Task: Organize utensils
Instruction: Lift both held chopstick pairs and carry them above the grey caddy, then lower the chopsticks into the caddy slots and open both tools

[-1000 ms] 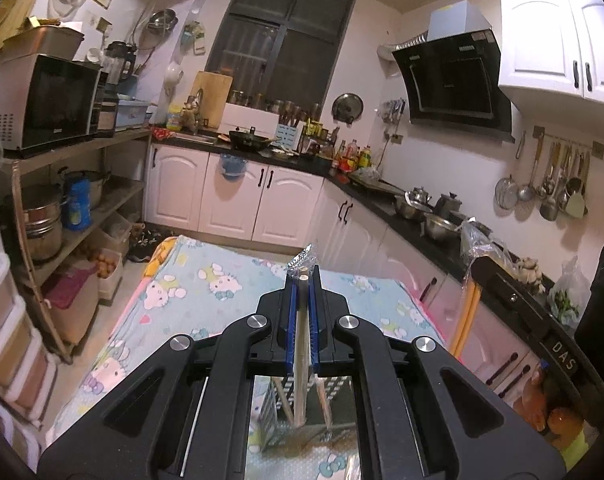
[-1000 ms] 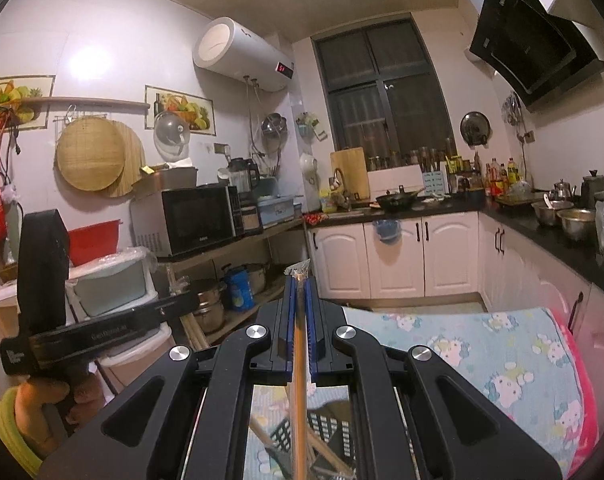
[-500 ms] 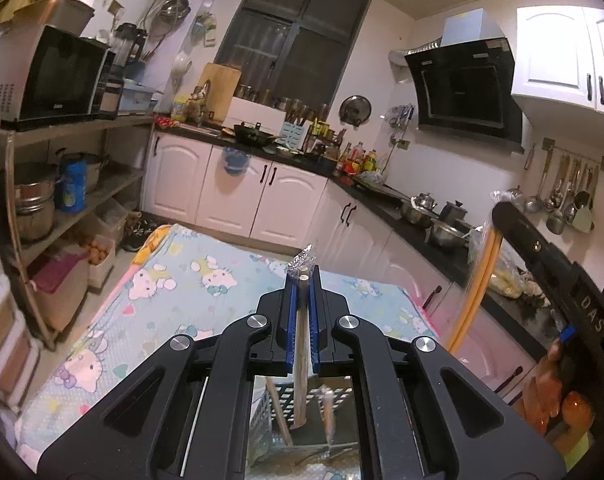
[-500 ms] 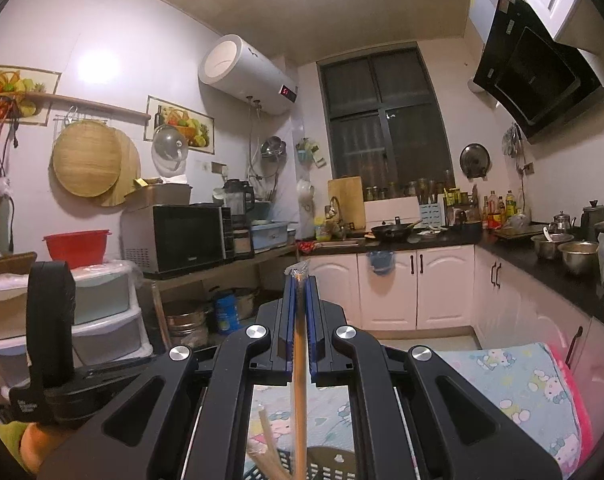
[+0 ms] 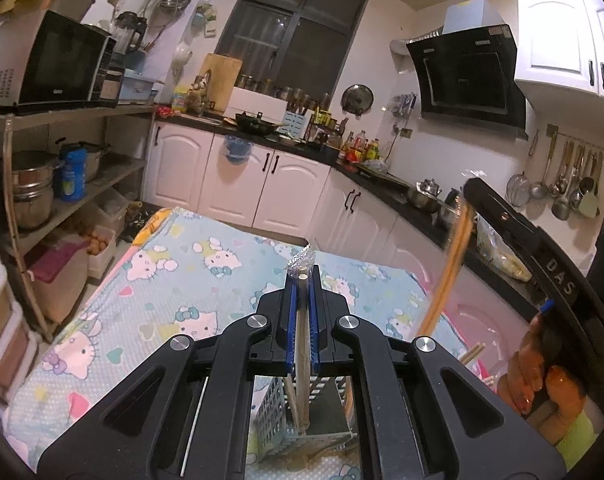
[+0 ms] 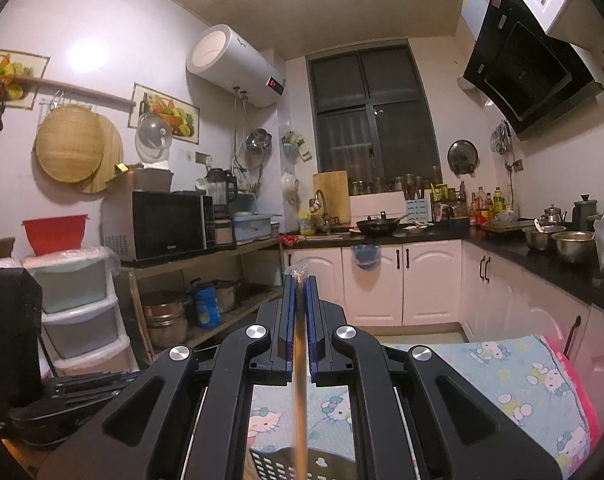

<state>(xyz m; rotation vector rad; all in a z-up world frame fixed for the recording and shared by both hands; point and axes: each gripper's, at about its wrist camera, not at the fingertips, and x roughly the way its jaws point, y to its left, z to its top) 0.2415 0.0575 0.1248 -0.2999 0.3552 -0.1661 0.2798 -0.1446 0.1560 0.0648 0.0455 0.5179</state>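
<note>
Cluttered kitchen, cartoon-print desk (image 5: 190, 280). Left hand-held gripper (image 5: 302, 280) is clamped tight on wrapped chopsticks (image 5: 302, 344) above the slotted basket (image 5: 274, 408) at six o'clock; right hand-held gripper (image 6: 300, 280) pinches another pair (image 6: 299, 380). Light, stiff, slippery sticks: grip mid-shaft.

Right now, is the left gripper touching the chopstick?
Touching. The left wrist view shows the left gripper shut, blue pads pressed on both sides of the chopstick.

basket (image 6: 302, 466): cut by bottom edge | right tool's stick (image 6: 300, 400): blurred | hand (image 5: 541, 380): partly hidden, blurred
</note>
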